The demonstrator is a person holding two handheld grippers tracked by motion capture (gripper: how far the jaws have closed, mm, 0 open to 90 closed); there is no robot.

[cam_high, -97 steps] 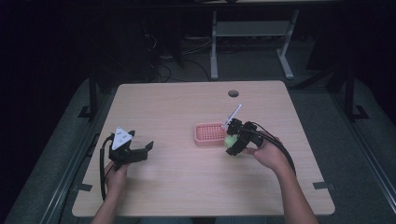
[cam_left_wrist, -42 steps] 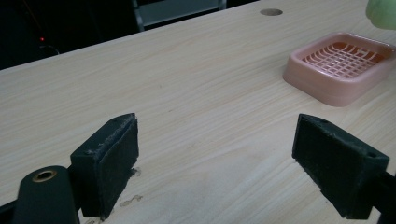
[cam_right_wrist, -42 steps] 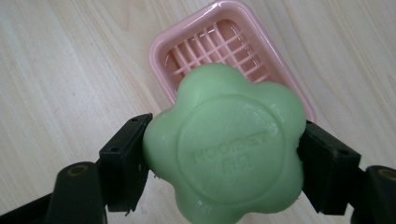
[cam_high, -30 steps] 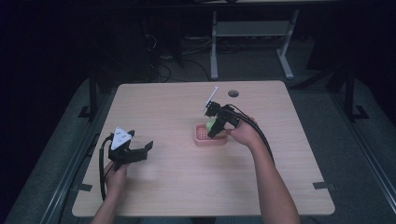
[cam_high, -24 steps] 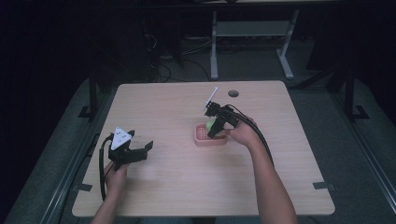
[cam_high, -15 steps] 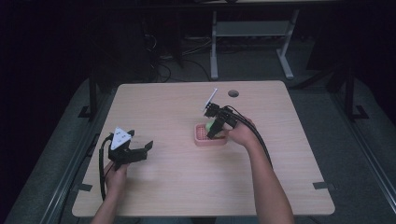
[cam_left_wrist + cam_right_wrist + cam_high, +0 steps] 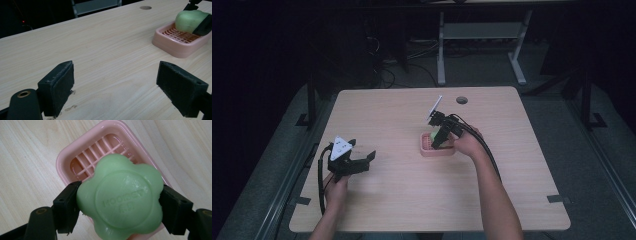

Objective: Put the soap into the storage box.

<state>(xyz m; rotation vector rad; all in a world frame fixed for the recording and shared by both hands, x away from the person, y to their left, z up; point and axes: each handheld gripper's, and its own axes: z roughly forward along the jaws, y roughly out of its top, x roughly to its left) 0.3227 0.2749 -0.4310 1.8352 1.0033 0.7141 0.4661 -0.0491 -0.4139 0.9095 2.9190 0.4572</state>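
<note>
soap (image 7: 120, 200) clamped in right gripper (image 7: 120, 205) over pink dish (image 7: 67, 157); left gripper (image 7: 122, 92) jaws wide apart.

i see a light wooden bench (image 7: 402, 195) with a round cable hole (image 7: 461, 100) near its far edge and dark tape tabs at the near corners. grey carpeted floor (image 7: 562, 115) surrounds it. behind stands a pale metal frame (image 7: 477, 35) on two legs, with loose cables (image 7: 392, 75) on the floor beside it. the room beyond is dark; light falls mainly on the bench.
</note>
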